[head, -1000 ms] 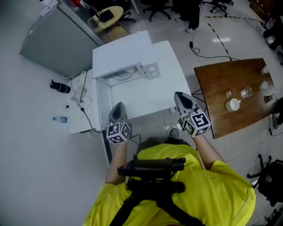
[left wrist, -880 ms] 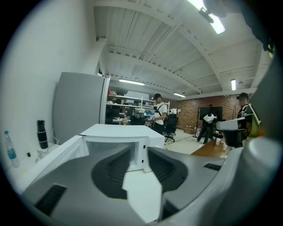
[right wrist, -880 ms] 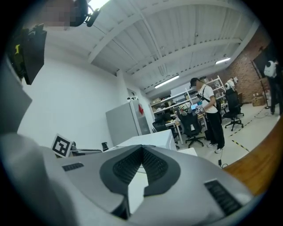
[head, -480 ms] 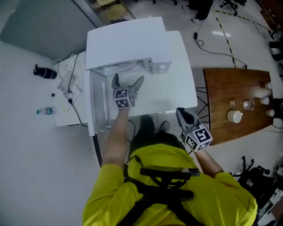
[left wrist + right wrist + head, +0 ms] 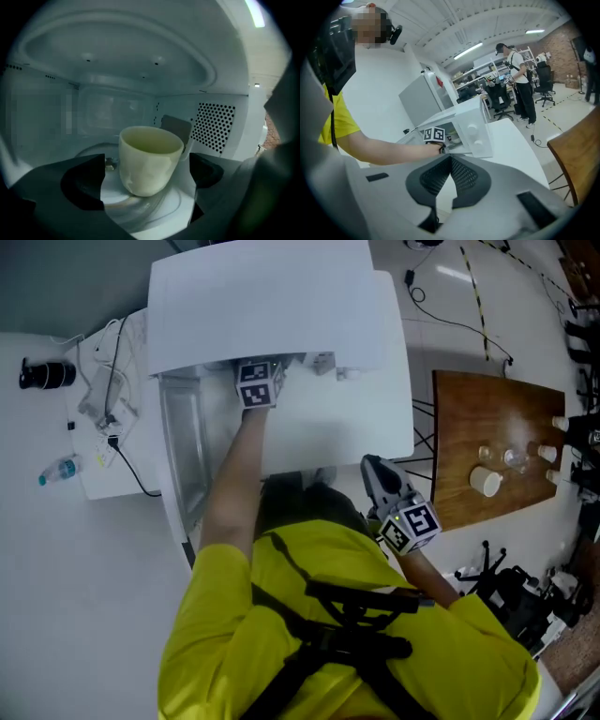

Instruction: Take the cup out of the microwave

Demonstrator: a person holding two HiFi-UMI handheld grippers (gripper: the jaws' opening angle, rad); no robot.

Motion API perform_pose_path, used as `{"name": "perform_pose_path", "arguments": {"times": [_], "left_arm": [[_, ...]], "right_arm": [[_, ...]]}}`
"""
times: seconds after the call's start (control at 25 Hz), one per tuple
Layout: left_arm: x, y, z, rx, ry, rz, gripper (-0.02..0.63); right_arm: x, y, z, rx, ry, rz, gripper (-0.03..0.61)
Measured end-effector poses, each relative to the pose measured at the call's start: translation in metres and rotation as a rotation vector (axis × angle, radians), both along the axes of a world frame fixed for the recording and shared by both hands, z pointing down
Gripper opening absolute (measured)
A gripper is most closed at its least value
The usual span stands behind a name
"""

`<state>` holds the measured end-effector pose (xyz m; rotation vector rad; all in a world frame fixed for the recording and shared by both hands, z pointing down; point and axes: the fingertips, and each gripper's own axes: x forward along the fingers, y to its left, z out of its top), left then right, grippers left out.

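Note:
A cream cup (image 5: 149,159) without a visible handle stands upright on the glass turntable (image 5: 154,208) inside the white microwave (image 5: 272,306). My left gripper (image 5: 146,174) reaches into the cavity. Its jaws stand wide on either side of the cup and are closing a little, and neither pad touches the cup. From the head view only the left gripper's marker cube (image 5: 258,385) shows at the microwave's mouth. The microwave door (image 5: 178,451) hangs open at the left. My right gripper (image 5: 377,474) is shut and empty, held near the white table's front edge.
The microwave sits on a white table (image 5: 375,418). At the right, a wooden table (image 5: 469,418) carries a white cup (image 5: 486,482) and some glasses. Cables, a bottle (image 5: 58,470) and a black object (image 5: 42,374) lie on the floor at the left. A person (image 5: 520,84) stands far back.
My left gripper moved from in front of my body forward into the microwave and its jaws opened. My right gripper sank and drew back toward my body, still shut.

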<state>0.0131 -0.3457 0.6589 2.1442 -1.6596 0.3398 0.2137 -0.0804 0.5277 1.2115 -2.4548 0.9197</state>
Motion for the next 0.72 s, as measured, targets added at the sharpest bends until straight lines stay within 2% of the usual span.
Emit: {"name": "perform_pose_path", "arguments": {"times": [0.2,0.28,0.32,0.36,0.4,0.52,0.72], "left_arm": [[0.012,-0.029,0.007,0.011,-0.024,0.029,0.508],[0.013,-0.034,0.013,0.000,-0.074,0.017,0.499],[0.015,-0.033,0.017,-0.004,-0.114,0.015,0.484],[0.015,-0.033,0.019,-0.006,-0.146,0.012,0.438],[0.014,-0.033,0.020,-0.006,-0.163,0.008,0.437],[0.012,-0.033,0.018,0.001,-0.161,0.008,0.436],[0.008,-0.019,0.009,0.024,-0.114,-0.012,0.436]], "right_arm": [[-0.008,-0.020,0.005,-0.010,-0.011,0.014,0.005],[-0.003,-0.026,0.010,-0.021,-0.008,0.044,0.005],[0.001,-0.029,0.012,-0.026,-0.005,0.061,0.005],[0.004,-0.032,0.013,-0.030,-0.002,0.075,0.005],[0.006,-0.034,0.013,-0.031,-0.001,0.087,0.005],[0.012,-0.040,0.011,-0.026,0.003,0.107,0.005],[0.018,-0.040,0.011,-0.030,0.015,0.114,0.005]]}}
